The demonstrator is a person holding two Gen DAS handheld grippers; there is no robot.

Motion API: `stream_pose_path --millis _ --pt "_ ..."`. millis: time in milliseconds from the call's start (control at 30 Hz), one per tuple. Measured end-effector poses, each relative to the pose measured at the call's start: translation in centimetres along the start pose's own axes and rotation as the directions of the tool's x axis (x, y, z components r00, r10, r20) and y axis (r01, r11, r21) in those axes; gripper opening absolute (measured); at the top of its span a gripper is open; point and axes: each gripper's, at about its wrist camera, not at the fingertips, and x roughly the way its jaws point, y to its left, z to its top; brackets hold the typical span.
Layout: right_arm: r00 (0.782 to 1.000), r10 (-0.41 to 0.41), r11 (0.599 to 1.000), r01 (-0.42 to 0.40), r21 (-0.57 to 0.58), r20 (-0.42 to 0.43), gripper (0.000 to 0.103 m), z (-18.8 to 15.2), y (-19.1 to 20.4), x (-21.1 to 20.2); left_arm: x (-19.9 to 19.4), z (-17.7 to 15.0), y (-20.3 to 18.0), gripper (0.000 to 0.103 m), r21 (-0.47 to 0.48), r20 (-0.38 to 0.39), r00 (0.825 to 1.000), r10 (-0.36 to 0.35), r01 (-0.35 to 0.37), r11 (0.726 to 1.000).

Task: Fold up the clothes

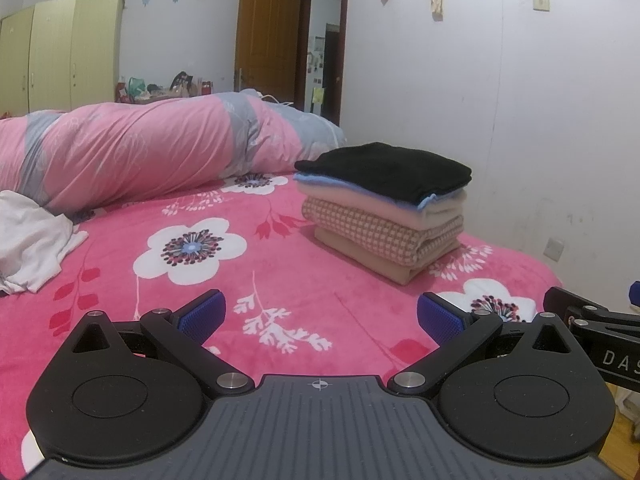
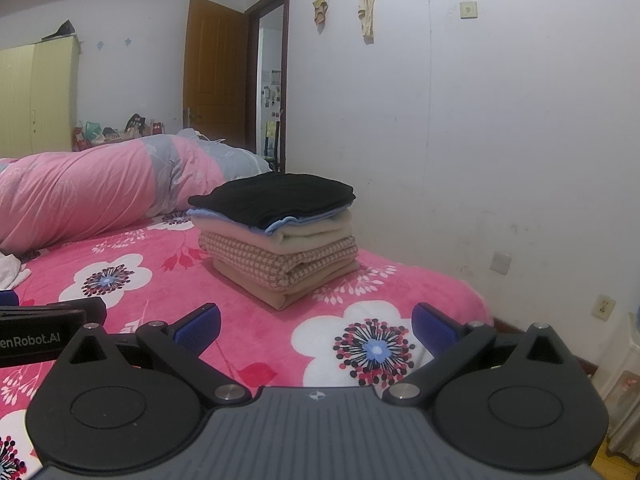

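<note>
A neat stack of folded clothes rests on the pink flowered bed, with a black piece on top, then blue, cream, checked and tan layers. A crumpled white garment lies at the left of the bed. My left gripper hovers low over the bedspread in front of the stack, open, nothing between its blue pads. My right gripper is also open and empty, just right of the left one, whose body shows at the left edge of the right wrist view.
A rolled pink and grey duvet lies across the back of the bed. A white wall runs along the right side, with an open brown door behind. Yellow wardrobes stand far left. The bed's edge drops off at right.
</note>
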Motion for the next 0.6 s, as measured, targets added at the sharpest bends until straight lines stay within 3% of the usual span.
stream_pose_path --millis 600 --pt "1.0 0.004 1.0 -0.004 -0.002 0.0 0.103 0.2 0.06 0.11 0.08 0.16 0.0 0.103 0.001 -0.001 1.0 0.0 0.0 1.0"
